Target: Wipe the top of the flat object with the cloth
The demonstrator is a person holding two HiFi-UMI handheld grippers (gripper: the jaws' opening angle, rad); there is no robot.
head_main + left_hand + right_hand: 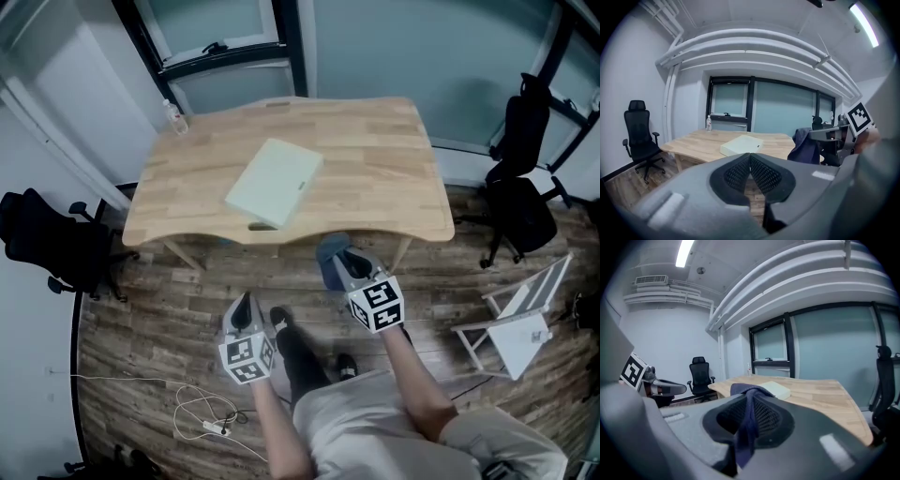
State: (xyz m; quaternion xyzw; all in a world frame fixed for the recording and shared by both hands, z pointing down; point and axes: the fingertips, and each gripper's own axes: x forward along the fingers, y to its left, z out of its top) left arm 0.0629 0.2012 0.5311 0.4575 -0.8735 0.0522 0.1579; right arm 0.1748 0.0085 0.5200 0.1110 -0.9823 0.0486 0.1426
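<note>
A flat pale green box [275, 181] lies on the wooden table [384, 178], near its front edge; it also shows in the left gripper view as the box [741, 144] and in the right gripper view as the box [776, 389]. My right gripper [349, 260] is shut on a dark blue cloth [330, 262], which hangs between the jaws as the cloth [746, 420], held in front of the table's edge. My left gripper [246, 305] is shut and holds nothing, lower and further from the table, over the floor.
A small bottle [173, 116] stands at the table's far left corner. Black office chairs stand at the left [52, 248] and right [520, 206]. A white folding chair [520, 319] is at the right. Cables [202, 412] lie on the wood floor.
</note>
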